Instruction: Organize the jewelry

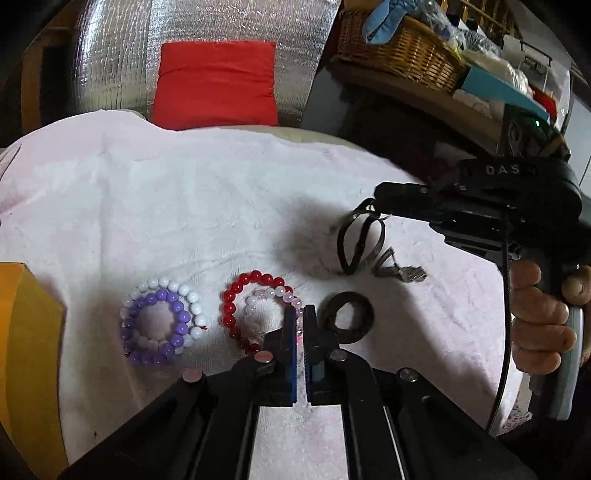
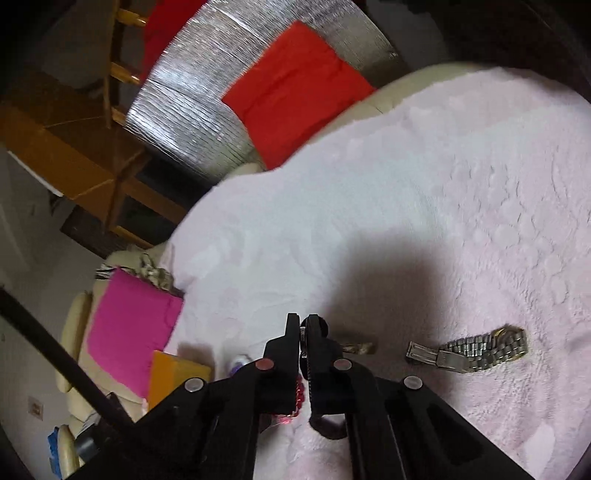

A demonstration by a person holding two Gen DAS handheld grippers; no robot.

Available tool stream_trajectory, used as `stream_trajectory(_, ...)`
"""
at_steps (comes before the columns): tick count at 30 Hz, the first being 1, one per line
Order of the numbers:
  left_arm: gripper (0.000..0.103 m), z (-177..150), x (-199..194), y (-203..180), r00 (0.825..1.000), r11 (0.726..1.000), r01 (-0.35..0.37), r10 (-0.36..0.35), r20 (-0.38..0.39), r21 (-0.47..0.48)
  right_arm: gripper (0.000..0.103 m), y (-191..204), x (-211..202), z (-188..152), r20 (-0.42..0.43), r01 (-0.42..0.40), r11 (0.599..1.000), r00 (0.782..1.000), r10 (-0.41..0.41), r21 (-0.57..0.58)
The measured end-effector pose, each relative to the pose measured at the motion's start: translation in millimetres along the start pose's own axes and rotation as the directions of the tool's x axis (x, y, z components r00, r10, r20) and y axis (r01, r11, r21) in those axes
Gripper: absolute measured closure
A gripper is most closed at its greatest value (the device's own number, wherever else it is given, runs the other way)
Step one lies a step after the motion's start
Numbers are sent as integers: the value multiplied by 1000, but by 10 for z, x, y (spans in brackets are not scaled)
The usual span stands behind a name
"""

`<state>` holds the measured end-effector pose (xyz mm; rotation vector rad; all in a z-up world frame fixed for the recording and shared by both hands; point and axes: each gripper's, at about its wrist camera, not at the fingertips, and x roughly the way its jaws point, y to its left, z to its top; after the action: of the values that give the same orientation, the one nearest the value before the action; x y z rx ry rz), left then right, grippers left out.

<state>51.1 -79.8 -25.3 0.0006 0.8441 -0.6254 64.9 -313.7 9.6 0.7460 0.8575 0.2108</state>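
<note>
On the pale pink towel [image 1: 184, 206] lie a purple bead bracelet [image 1: 155, 328] inside a white bead one [image 1: 184, 295], a red bead bracelet [image 1: 236, 295], a pale pink bead bracelet [image 1: 266, 299] and a black ring band [image 1: 349, 319]. My left gripper [image 1: 302, 314] is shut on the pale pink bracelet's right side. My right gripper [image 1: 380, 210] is shut on a dark strap bracelet [image 1: 360, 243] and holds it above the towel; in the right wrist view its tips [image 2: 303, 325] pinch the strap. A metal watch [image 2: 469, 350] lies to the right.
A yellow box [image 1: 26, 350] stands at the towel's left edge. A red cushion [image 1: 216, 85] and silver foil sheet [image 1: 221, 22] are behind. A wicker basket [image 1: 399, 48] sits on a shelf at the back right. A magenta cloth [image 2: 129, 332] lies beyond the towel.
</note>
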Motion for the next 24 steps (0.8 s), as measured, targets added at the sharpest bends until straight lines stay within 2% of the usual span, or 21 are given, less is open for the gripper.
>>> stream_trajectory(5,100,53,-164,35,999,1000,1,-1,47,-10,99,-10,-219,23,35,-51,999,998,51,2)
stream_trajectory(9,100,63,-292,41,996,1000,-4,6,86,-16,99,57,-447,19,115,-138,990,983,141,-37)
stream_trajectory(10,100,63,-306,37,996,1000,-13,14,90,-12,99,105,-488,16,137,-108,991,983,118,-80)
stream_trajectory(12,100,48,-303,49,996,1000,-29,30,85,-13,99,142,-453,3,156,27,992,988,-7,-124)
stream_trajectory(13,100,42,-298,51,996,999,-33,34,82,-12,99,104,-434,-2,145,24,994,989,-9,-106)
stream_trajectory(14,100,37,-299,57,996,999,-43,43,79,-7,99,44,-432,-7,119,-43,997,992,50,-61)
stream_trajectory(15,100,38,-309,67,996,999,-49,49,81,-3,99,41,-468,-9,121,-76,996,989,82,-55)
stream_trajectory(16,100,43,-320,79,995,999,-48,48,84,-6,99,92,-517,-14,146,-62,994,986,75,-93)
stream_trajectory(18,100,51,-331,97,995,999,-49,50,90,-15,99,163,-514,-15,169,37,987,986,-10,-157)
stream_trajectory(19,100,53,-338,108,994,999,-51,52,92,-16,99,93,-486,-5,141,5,993,990,12,-118)
stream_trajectory(20,100,53,-337,110,994,999,-52,53,91,-14,99,-4,-463,3,103,-64,997,992,69,-51)
stream_trajectory(21,100,50,-333,109,995,999,-53,54,90,-12,99,-22,-447,12,81,-74,997,994,77,-37)
stream_trajectory(23,100,43,-308,104,995,998,-56,56,82,-7,96,-41,-427,35,72,4,999,997,-1,-43)
stream_trajectory(24,100,41,-303,96,996,999,-53,53,78,-4,95,-111,-428,32,70,13,1000,998,-12,-18)
